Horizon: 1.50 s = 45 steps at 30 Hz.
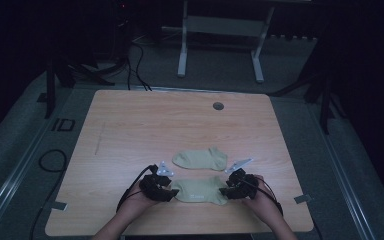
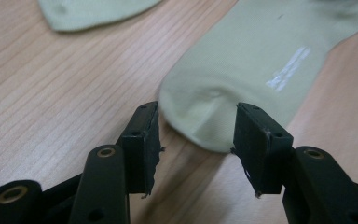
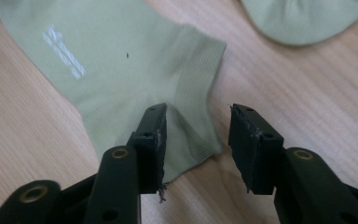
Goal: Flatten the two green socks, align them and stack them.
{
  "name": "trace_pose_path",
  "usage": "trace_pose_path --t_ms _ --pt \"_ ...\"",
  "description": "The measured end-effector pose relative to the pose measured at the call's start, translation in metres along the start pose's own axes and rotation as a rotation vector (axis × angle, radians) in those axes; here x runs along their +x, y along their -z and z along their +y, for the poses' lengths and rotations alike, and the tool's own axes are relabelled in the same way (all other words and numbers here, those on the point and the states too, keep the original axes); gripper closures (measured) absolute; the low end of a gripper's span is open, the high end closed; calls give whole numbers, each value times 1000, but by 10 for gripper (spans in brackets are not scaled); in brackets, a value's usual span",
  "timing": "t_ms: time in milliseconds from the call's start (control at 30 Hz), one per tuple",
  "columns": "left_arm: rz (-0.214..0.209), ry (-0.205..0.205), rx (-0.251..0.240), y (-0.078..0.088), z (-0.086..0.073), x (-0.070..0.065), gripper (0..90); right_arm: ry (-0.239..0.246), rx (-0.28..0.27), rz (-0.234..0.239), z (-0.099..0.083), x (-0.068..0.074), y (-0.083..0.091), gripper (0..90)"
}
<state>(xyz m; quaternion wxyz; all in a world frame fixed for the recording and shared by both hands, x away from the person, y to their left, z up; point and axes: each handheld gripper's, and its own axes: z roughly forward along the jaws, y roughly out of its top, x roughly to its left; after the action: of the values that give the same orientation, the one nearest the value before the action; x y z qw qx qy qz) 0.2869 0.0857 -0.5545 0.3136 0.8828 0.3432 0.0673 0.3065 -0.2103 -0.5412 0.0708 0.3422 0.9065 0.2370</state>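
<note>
Both grippers, left and right, sat spread at opposite ends of near sock, likely poised to pinch it; far sock lay beyond.

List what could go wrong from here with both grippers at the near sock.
1. The left gripper is open around the near sock at its rounded toe end; closing may catch only the thin edge and slip off.
2. The right gripper straddles the ribbed cuff corner; pulling outward from both ends could stretch or bunch the sock.
</note>
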Motion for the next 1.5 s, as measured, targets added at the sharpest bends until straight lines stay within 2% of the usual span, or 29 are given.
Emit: trace_pose_path --t_ms 67,133,200,233,300,333,367,400,500,633,667,767,833,1067,1133,1167,1200,1267,1367,1500 --pt "4 -3 -2 -1 0 0 524 0 -1 -5 0 1 0 575" --pt "6 -7 -4 -1 0 0 570 14 4 -24 -1 4 0 629" --pt "5 -6 -5 -1 0 0 581 16 1 -29 -1 4 0 643" --pt "10 -19 -1 -1 0 -1 649 23 1 -30 -1 6 0 685" --pt "10 -21 2 -1 1 -2 677 23 1 -34 -1 7 0 702" --pt "2 -28 4 -1 1 -3 730 25 -2 -33 -2 9 0 749" --pt "2 -28 4 -1 1 -3 755 25 -2 -33 -2 9 0 749" --pt "-11 -27 3 -2 1 -3 794 30 -3 -33 -2 10 0 785" --pt "-15 -22 -4 -2 0 -4 872 20 -3 -31 -2 11 0 809" --pt "-17 -34 -2 -1 1 -5 884 16 -6 -16 -2 12 2 817" --pt "-23 -39 0 1 2 -5 887 -6 -25 -7 -2 11 5 822" --pt "-24 -34 -8 4 3 -5 889 -7 -31 -7 -1 11 7 822" --pt "-18 -36 -34 15 6 -4 890 3 -58 -13 2 13 20 824" --pt "9 -34 -89 36 16 -1 891 21 -101 -28 15 15 38 825" --pt "20 -40 -95 42 22 3 891 31 -120 -39 24 11 45 824" --pt "24 -34 -103 44 25 5 891 31 -120 -39 24 11 45 824" --pt "32 -24 -115 48 32 10 891 26 -131 -52 32 6 49 825" --pt "38 -27 -115 49 36 13 891 28 -134 -58 36 4 51 825" --pt "64 -22 -127 51 51 22 891 13 -155 -73 53 -9 58 825" --pt "71 -20 -136 50 61 29 891 2 -161 -92 69 -21 62 825"
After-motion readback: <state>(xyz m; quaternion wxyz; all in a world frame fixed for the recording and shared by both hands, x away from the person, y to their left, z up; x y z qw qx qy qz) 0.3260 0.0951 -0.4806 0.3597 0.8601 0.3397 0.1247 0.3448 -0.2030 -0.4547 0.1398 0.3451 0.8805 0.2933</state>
